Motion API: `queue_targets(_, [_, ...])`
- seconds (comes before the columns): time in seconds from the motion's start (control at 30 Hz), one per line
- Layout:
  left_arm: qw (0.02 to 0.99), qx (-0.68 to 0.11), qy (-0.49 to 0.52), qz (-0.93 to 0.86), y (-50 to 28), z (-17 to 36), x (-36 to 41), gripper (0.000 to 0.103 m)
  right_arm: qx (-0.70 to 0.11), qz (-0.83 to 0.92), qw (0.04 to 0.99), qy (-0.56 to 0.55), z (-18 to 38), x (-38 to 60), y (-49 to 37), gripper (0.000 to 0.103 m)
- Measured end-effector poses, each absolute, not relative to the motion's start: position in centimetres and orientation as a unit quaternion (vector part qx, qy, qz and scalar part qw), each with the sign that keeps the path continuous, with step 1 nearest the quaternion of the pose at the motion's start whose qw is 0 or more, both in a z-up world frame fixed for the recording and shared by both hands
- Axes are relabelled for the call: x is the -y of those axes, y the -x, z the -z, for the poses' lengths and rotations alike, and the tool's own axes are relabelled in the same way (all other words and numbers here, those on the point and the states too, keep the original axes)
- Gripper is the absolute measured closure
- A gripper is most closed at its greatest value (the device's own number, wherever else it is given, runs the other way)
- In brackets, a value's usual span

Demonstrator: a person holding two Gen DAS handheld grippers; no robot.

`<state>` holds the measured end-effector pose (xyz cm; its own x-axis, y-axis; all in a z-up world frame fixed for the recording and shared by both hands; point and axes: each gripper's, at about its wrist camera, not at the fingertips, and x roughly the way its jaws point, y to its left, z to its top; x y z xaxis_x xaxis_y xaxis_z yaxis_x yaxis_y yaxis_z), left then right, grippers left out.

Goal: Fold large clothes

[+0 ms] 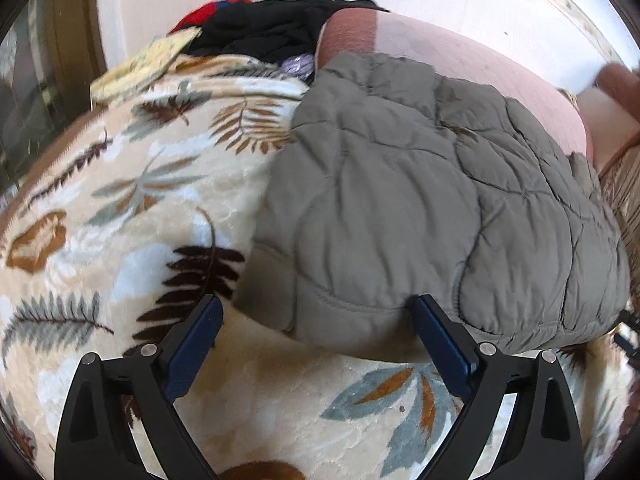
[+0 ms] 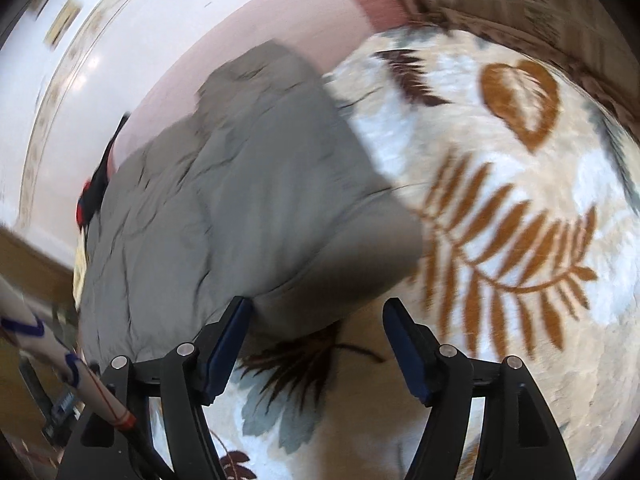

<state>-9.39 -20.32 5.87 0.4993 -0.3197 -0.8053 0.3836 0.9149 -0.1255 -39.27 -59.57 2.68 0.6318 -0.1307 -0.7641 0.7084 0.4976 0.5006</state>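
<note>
Jacket first: we see the puffy grey quilted jacket (image 1: 420, 200) lying folded on the soft leaf-print blanket (image 1: 132, 200). Our left gripper (image 1: 316, 312) and right gripper (image 2: 318, 312) gape wide, holding nothing. We think the fold is done; next we fetch another from the dark clothes pile (image 1: 264, 28).

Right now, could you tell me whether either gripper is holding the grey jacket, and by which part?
Nothing is held. The left gripper and right gripper both stand open at the near edge of the grey jacket, pads not pressing on it.
</note>
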Motion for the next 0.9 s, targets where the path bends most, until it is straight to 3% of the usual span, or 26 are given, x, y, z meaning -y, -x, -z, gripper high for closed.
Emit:
queue_targets(0.47, [0.816,-0.523,0.100,0.224,7.1,-4.1,16.6,0.007,-0.238,0.238,0.755,-0.563,-0.2,62.6,40.8,0.024])
queue_targets(0.9, [0.792,-0.525,0.197,0.243,3.9,-1.1,18.5,0.000,-0.192,0.238,0.750,-0.586,1.8,63.7,38.8,0.009])
